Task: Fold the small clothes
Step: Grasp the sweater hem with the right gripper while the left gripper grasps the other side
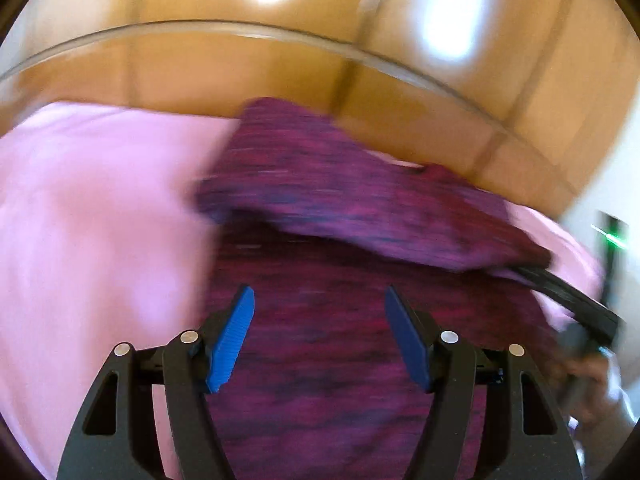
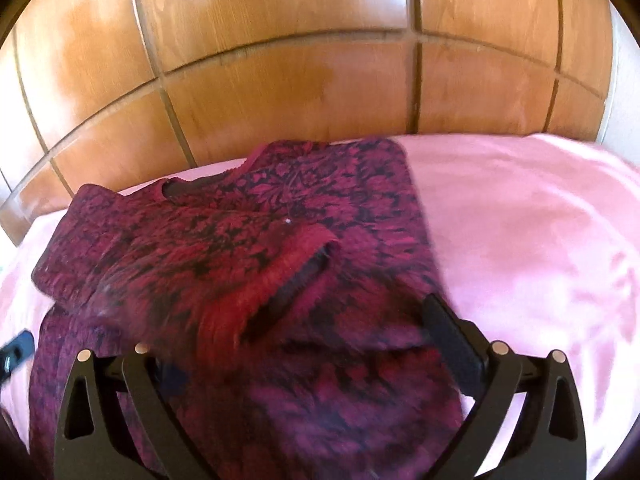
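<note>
A small magenta-and-black patterned garment (image 1: 320, 360) lies on a pink bedsheet (image 1: 80, 220). In the left wrist view my left gripper (image 1: 318, 312) is open just above the cloth, its blue pads (image 1: 232, 340) apart and holding nothing. A folded-over flap (image 1: 360, 208) crosses the garment, and my right gripper's dark fingers (image 1: 572, 296) reach its right end. In the right wrist view the garment (image 2: 248, 248) shows a sleeve with a red cuff (image 2: 272, 276) laid across it. My right gripper (image 2: 316, 340) stands wide; its left finger is hidden under cloth, its right finger (image 2: 452, 344) is bare.
A wooden panelled headboard (image 2: 300, 80) rises behind the bed. The pink sheet (image 2: 540, 240) spreads to the right of the garment. A wall with a dark fixture and green light (image 1: 612, 232) is at the far right. The left gripper's tip (image 2: 16, 346) shows at the left edge.
</note>
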The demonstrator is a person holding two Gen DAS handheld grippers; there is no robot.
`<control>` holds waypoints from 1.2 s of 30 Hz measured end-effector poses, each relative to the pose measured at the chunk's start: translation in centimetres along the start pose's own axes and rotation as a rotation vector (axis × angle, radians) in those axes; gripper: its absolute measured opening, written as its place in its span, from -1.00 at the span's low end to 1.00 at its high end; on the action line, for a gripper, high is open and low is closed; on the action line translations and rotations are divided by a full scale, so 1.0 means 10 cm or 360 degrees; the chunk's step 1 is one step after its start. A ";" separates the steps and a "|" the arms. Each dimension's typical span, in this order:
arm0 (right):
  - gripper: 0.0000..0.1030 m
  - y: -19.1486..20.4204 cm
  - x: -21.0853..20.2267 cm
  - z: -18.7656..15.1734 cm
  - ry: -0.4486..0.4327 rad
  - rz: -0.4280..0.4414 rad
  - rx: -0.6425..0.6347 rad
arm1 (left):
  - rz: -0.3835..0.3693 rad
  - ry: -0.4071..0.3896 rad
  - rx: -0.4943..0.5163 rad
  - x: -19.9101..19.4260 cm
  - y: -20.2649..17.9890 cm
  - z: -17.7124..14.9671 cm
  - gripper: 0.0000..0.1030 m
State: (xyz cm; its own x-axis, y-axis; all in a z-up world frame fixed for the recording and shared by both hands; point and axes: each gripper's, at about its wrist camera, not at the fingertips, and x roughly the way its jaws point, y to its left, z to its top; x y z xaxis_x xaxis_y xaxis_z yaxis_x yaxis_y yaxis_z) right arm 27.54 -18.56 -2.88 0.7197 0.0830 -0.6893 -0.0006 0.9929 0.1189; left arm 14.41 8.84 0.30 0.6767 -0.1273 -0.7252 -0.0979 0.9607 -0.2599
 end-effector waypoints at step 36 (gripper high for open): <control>-0.84 0.03 -0.33 1.03 -0.0220 0.0152 0.0039 | 0.0366 0.0173 -0.0068 0.75 0.27 0.53 0.23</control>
State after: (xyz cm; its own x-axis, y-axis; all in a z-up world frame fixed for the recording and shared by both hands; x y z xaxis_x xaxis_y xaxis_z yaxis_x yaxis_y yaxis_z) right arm 32.35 -19.41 6.77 0.8058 0.1628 -0.5694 -0.0579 0.9785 0.1979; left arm 23.08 11.81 -2.42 0.5506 0.0655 -0.8322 -0.2724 0.9564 -0.1049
